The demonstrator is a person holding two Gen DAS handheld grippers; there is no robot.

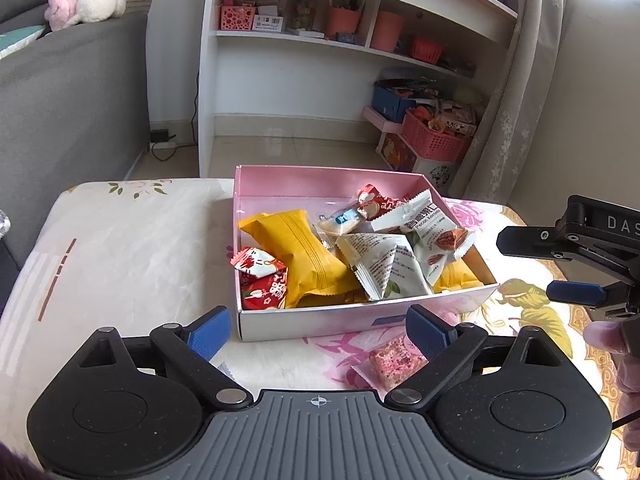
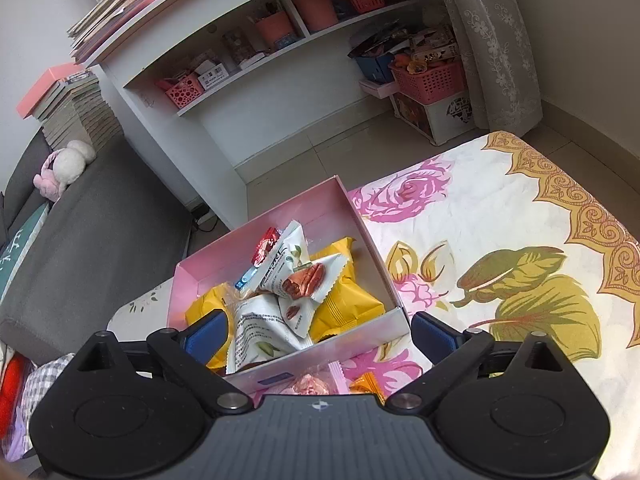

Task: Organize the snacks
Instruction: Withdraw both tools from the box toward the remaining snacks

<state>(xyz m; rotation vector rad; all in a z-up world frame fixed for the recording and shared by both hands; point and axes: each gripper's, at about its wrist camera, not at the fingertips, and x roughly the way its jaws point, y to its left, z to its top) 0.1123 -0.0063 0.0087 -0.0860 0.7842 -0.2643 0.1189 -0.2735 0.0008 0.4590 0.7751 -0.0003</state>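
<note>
A pink box stands on the floral cloth and holds several wrapped snacks: yellow packs, white pecan packs and red candies. The box also shows in the right wrist view. A pink snack bar in clear wrap lies on the cloth just in front of the box, by my left gripper's right finger. My left gripper is open and empty, before the box's near wall. My right gripper is open and empty, over the box's near right corner; it also shows in the left wrist view. An orange wrapper lies beside the pink bar.
The floral cloth covers the table. A grey sofa with a plush toy stands on the left. A white shelf unit and pink baskets are on the floor beyond. A curtain hangs on the right.
</note>
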